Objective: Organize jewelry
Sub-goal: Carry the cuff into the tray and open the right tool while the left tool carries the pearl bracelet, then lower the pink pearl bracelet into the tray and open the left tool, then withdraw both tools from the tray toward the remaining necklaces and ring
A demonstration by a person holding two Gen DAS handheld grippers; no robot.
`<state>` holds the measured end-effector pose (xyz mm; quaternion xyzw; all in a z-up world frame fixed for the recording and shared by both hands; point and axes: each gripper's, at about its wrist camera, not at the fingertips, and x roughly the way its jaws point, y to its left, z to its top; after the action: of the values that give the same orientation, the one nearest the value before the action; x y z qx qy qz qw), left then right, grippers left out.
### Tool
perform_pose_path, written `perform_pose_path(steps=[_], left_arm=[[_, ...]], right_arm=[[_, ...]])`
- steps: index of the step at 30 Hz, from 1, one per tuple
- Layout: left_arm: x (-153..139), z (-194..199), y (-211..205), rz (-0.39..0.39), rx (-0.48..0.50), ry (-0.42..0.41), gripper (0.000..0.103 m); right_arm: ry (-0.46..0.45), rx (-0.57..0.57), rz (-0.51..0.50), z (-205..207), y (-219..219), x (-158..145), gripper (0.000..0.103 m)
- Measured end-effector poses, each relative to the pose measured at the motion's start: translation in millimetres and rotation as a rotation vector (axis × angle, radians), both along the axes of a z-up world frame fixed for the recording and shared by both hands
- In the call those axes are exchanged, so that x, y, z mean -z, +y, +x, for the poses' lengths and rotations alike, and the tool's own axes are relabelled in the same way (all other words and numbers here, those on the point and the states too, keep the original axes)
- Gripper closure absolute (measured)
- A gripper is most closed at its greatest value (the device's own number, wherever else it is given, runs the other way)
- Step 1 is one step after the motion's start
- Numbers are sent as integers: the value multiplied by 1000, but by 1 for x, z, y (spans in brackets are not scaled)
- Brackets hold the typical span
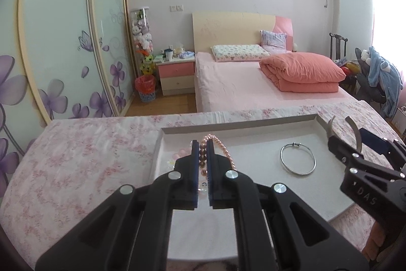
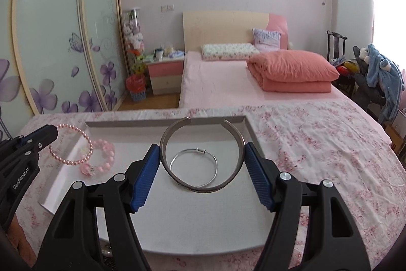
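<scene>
Left gripper (image 1: 202, 151) clamped on pink pearl-bead bracelet (image 2: 72, 145), possibly lifted; right gripper (image 2: 202, 156) pinching wide open silver cuff (image 2: 239, 144) above thin silver bangle (image 1: 298, 158) in grey tray (image 2: 203, 220).

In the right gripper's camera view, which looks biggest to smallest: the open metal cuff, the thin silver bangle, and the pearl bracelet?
1. Open metal cuff, held nearest the camera, so its lead is unsure.
2. Thin silver bangle and pearl bracelet look about alike; I won't rank them.
</scene>
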<state>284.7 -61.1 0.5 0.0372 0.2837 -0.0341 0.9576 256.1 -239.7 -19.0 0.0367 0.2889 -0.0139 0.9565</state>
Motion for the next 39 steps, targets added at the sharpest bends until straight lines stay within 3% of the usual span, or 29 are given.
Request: perform_pose_path(steps=[7, 11, 19, 31, 37, 39], left_arm=[[16, 17, -5, -6, 19, 34, 94], [18, 21, -3, -19, 6, 41, 73], [4, 15, 18, -31, -56, 23, 73], [-23, -29, 32, -44, -63, -18, 69], [-20, -68, 46, -44, -45, -12, 59], [-12, -82, 53, -42, -36, 14, 49]], right_arm=[[73, -17, 11, 16, 3, 14, 34], [78, -16, 15, 14, 3, 16, 34], [48, 7, 32, 3, -7, 3, 34], [13, -27, 13, -32, 3, -19, 34], [83, -87, 29, -69, 1, -4, 34], [119, -110, 27, -81, 2, 6, 34]])
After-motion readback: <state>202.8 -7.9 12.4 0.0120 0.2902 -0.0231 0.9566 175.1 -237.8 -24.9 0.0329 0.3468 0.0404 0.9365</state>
